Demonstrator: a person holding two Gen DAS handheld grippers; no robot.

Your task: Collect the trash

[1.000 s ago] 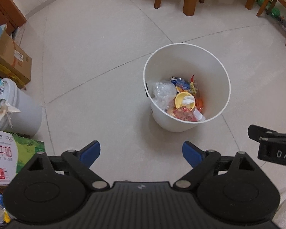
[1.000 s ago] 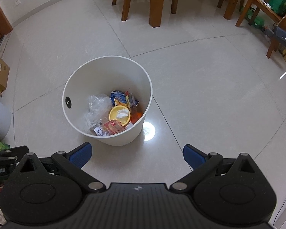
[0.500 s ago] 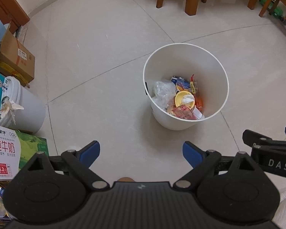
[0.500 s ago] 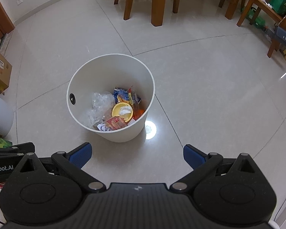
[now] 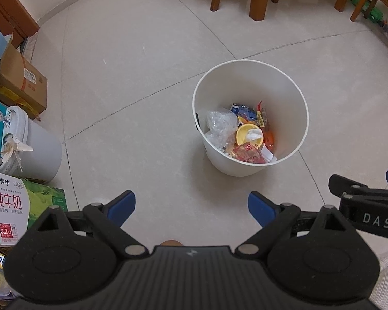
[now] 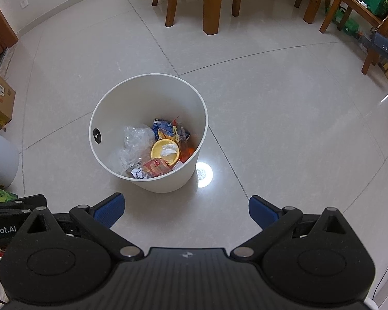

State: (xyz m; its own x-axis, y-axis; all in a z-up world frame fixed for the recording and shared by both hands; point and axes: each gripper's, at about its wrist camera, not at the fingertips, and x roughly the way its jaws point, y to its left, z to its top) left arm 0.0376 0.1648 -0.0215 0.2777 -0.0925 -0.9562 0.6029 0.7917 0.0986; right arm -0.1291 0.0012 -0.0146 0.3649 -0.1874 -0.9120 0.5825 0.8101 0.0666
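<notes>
A white round bin (image 5: 284, 87) (image 6: 152, 183) stands on the tiled floor ahead of both grippers. Inside lie a yellow lid (image 5: 248, 134) (image 6: 165, 151), crumpled clear plastic (image 5: 219, 122) (image 6: 138, 137), a red wrapper (image 5: 247, 153) (image 6: 155, 166) and blue packaging (image 5: 244, 109) (image 6: 163, 125). My left gripper (image 5: 191, 205) is open and holds nothing, well short of the bin. My right gripper (image 6: 185, 208) is open too, empty, just in front of the bin. The right gripper's side shows at the right edge of the left wrist view.
Wooden table and chair legs (image 6: 212, 2) stand beyond the bin. On the left are a cardboard box (image 5: 22, 80), a white pail (image 5: 36, 149) and a green milk carton box (image 5: 18, 206). A small wooden stool (image 6: 362, 13) is at the far right. A lamp's reflection (image 6: 204, 174) glares beside the bin.
Both grippers have drawn back and risen a little from the bin, which now looks slightly smaller and farther. Both stay open and empty.
</notes>
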